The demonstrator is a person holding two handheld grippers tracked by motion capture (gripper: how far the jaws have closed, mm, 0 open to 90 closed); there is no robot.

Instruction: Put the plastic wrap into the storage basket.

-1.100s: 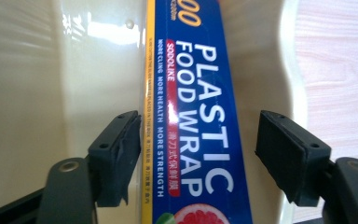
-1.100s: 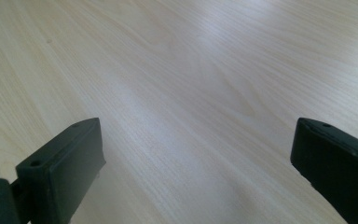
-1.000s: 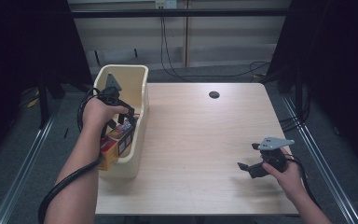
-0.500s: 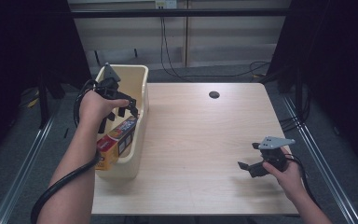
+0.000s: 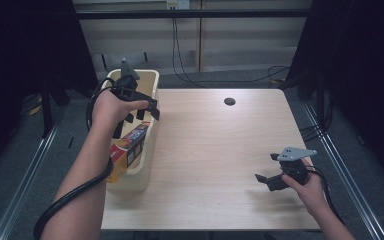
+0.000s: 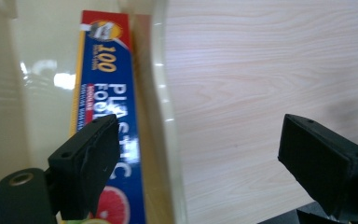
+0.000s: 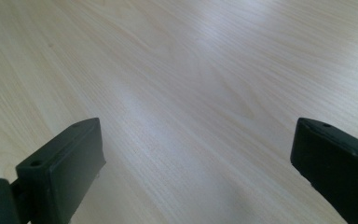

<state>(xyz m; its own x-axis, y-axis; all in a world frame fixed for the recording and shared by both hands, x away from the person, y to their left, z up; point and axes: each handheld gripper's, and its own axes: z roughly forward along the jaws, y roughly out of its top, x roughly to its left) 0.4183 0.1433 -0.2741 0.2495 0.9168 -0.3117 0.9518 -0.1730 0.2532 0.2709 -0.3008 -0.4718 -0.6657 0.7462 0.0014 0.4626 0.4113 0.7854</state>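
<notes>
Plastic-wrap box (image 5: 128, 150), a long blue and yellow carton, lies tilted inside the cream plastic bin (image 5: 150, 131) at the left edge of the light wooden worktop (image 5: 215, 150). My left hand-held gripper (image 5: 142, 114) hangs just above the bin's right wall; its jaws have just been opening and now stand wide with nothing between them, clear of the box (image 6: 103, 107). My right hand-held gripper (image 5: 266, 181) sits low at the near right, jaws spread wide over bare wood.
</notes>
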